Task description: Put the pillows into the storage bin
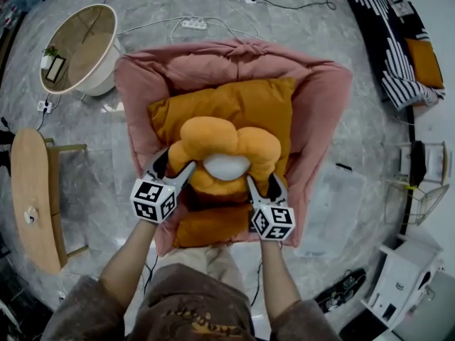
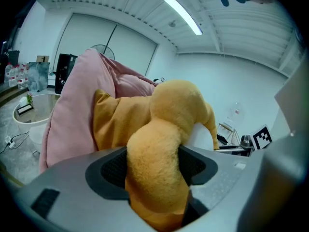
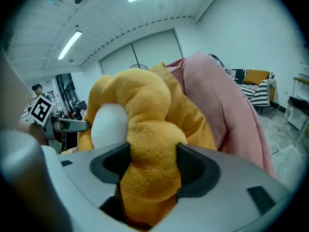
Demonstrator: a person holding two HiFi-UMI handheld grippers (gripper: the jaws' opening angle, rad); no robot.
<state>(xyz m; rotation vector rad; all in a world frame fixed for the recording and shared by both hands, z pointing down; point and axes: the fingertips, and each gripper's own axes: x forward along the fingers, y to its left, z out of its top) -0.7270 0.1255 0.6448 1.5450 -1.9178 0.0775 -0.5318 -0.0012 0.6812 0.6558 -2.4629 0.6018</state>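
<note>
A flower-shaped orange plush pillow [image 1: 224, 151] with a white centre sits low over a square orange pillow [image 1: 242, 105] inside the pink fabric storage bin [image 1: 234, 52]. My left gripper [image 1: 178, 168] is shut on a petal at the flower's lower left; in the left gripper view that petal [image 2: 159, 163] fills the gap between both pads. My right gripper [image 1: 263, 185] is shut on a petal at the lower right, and the right gripper view shows this petal [image 3: 145, 144] squeezed between the pads. Another orange cushion [image 1: 213, 226] lies in the bin's near end, below the grippers.
A round white-rimmed table [image 1: 78, 48] stands at the far left, a wooden stool [image 1: 32, 197] at the left edge. A power strip [image 1: 193, 24] and cables lie on the marble floor behind the bin. A striped sofa [image 1: 391, 41] is at the far right, a white appliance [image 1: 402, 275] at the near right.
</note>
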